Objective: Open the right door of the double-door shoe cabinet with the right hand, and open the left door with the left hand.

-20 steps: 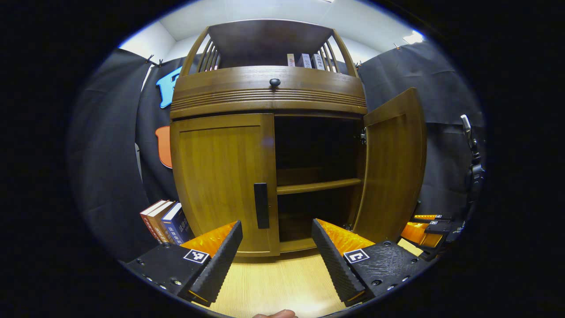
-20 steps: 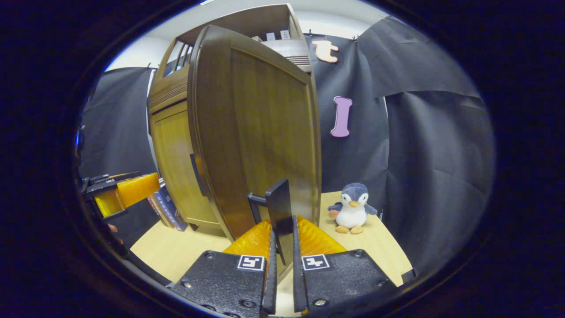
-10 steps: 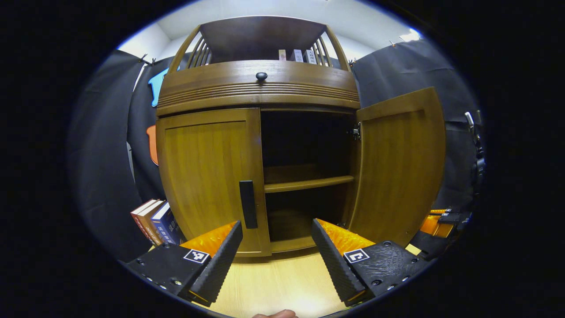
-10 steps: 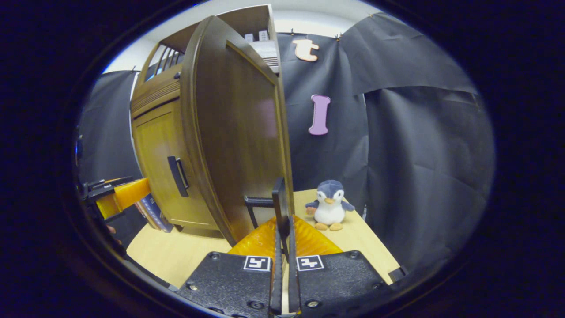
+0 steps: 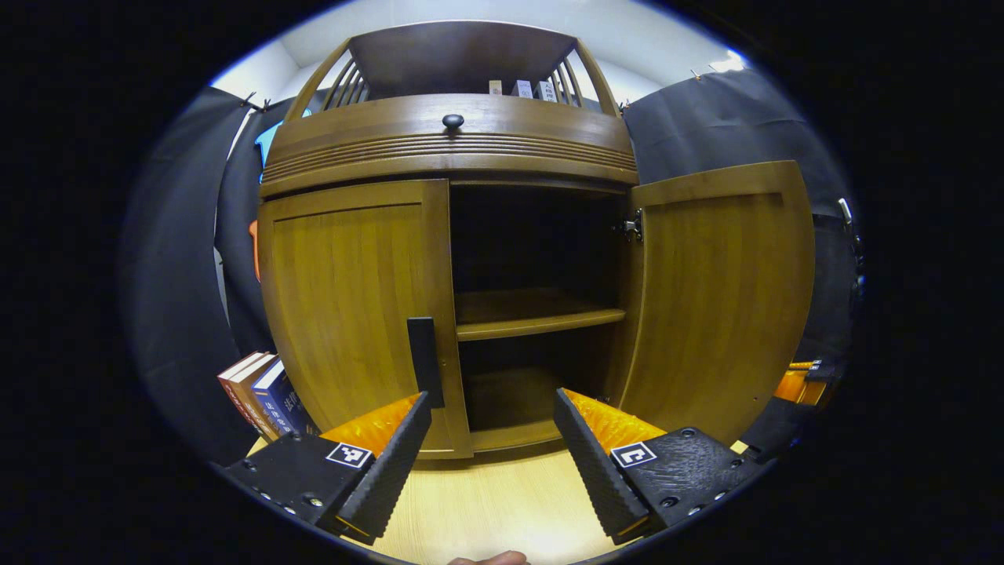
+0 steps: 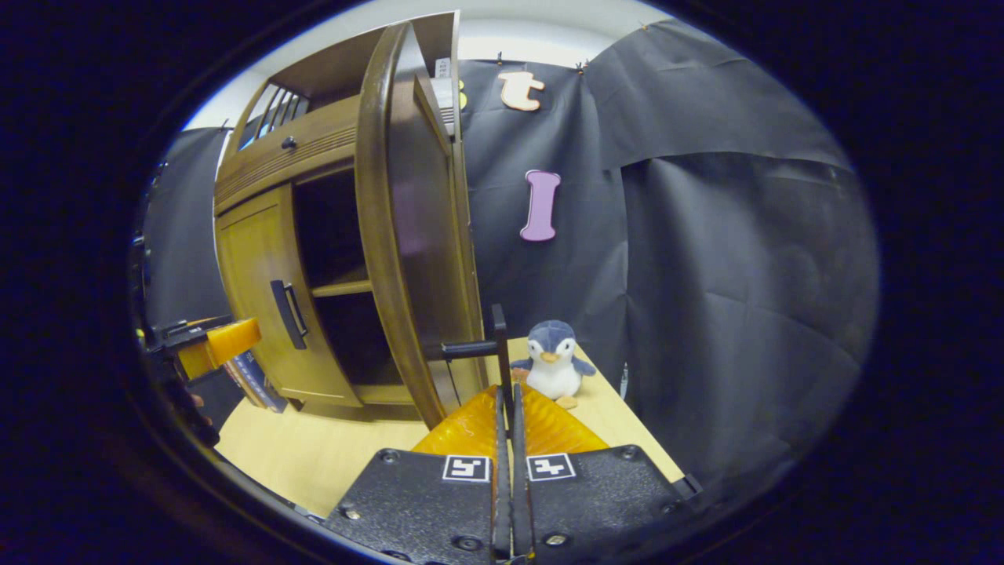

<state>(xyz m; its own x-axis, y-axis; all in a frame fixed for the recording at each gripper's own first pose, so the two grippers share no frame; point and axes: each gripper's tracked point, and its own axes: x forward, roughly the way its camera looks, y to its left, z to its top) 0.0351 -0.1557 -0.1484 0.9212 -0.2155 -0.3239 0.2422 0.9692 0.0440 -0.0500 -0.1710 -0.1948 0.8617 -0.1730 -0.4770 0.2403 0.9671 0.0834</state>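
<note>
The wooden shoe cabinet (image 5: 447, 145) fills the left gripper view. Its left door (image 5: 353, 306) is closed, with a black bar handle (image 5: 423, 361) just above my left gripper's left fingertip. My left gripper (image 5: 492, 396) is open, nothing between its fingers. The right door (image 5: 718, 290) stands wide open, baring a shelf (image 5: 537, 318). In the right gripper view my right gripper (image 6: 506, 388) is shut on the right door's black handle (image 6: 499, 345), and the door (image 6: 408, 235) is seen nearly edge-on. The left gripper (image 6: 208, 345) shows at the far left.
Books (image 5: 259, 388) lean beside the cabinet's left side. A plush penguin (image 6: 551, 359) sits on the light wooden tabletop (image 6: 314, 455) right of the open door. A drawer knob (image 5: 452, 121) is above the doors. Black cloth walls close in behind.
The right door has swung further open with my right gripper on its handle. My left gripper has come closer to the cabinet, and the left door's handle now sits by its left finger.
</note>
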